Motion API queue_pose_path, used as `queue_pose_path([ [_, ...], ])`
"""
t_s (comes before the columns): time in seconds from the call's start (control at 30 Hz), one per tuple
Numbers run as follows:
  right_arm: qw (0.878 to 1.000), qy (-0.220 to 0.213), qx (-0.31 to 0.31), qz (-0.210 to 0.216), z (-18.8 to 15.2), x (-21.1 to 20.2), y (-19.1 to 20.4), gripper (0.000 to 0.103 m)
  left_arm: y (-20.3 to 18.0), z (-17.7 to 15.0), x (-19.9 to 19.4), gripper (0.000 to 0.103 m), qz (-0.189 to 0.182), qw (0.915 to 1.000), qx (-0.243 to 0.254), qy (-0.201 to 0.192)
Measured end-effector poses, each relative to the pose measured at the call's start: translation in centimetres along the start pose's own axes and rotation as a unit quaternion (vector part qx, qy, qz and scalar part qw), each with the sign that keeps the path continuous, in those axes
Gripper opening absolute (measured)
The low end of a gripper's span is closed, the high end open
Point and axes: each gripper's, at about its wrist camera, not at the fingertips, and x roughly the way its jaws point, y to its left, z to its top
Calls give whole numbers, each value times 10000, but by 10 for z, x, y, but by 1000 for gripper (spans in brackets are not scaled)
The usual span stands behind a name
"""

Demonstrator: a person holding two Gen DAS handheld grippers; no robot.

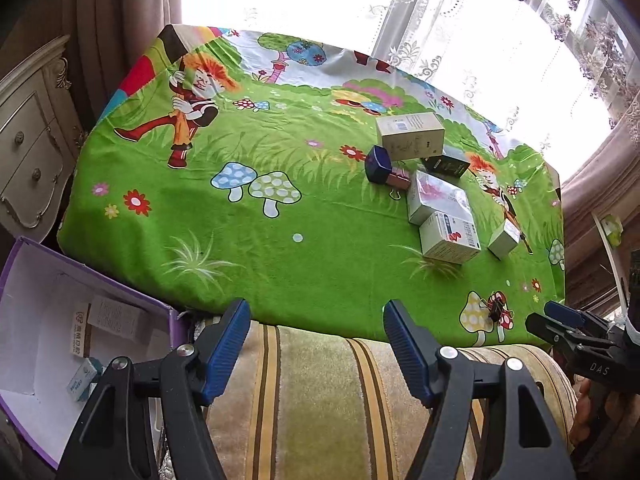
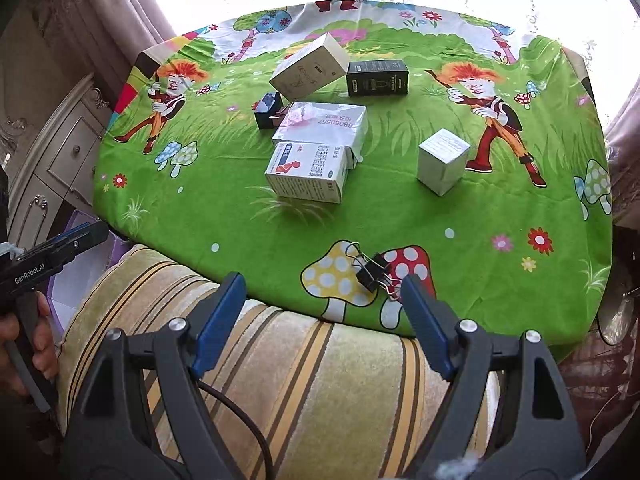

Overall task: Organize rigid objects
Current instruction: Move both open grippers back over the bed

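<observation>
Above the striped cushion [image 2: 280, 380] both the left gripper [image 1: 316, 344] and right gripper [image 2: 320, 316] hang spread and empty; bring yours squarely over one carton [image 2: 306, 176] on the green cloth [image 2: 400, 216], then carry it to the purple-edged box [image 1: 36, 300], seemingly part-filled.

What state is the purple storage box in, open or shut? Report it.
Open. The purple storage box has no lid over it; its white inside shows, with small cartons lying in it.

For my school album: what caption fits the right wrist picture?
Open tool hovering near a black binder clip, boxes waiting on the cartoon cloth.
</observation>
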Motion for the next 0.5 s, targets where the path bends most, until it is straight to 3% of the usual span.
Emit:
queue_pose_path([
  [0.23, 9994, 333, -105, -72, -4, 11, -24, 82, -24, 8, 15, 70, -152, 9996, 202, 96],
  [0.43, 9949, 614, -792, -82, 2, 27, -22, 79, -38, 12, 27, 70, -292, 9988, 312, 222],
  [0.5, 9927, 748, -949, -32, 6, 35, -20, 73, -44, 15, 30, 70, -320, 9985, 371, 234],
])
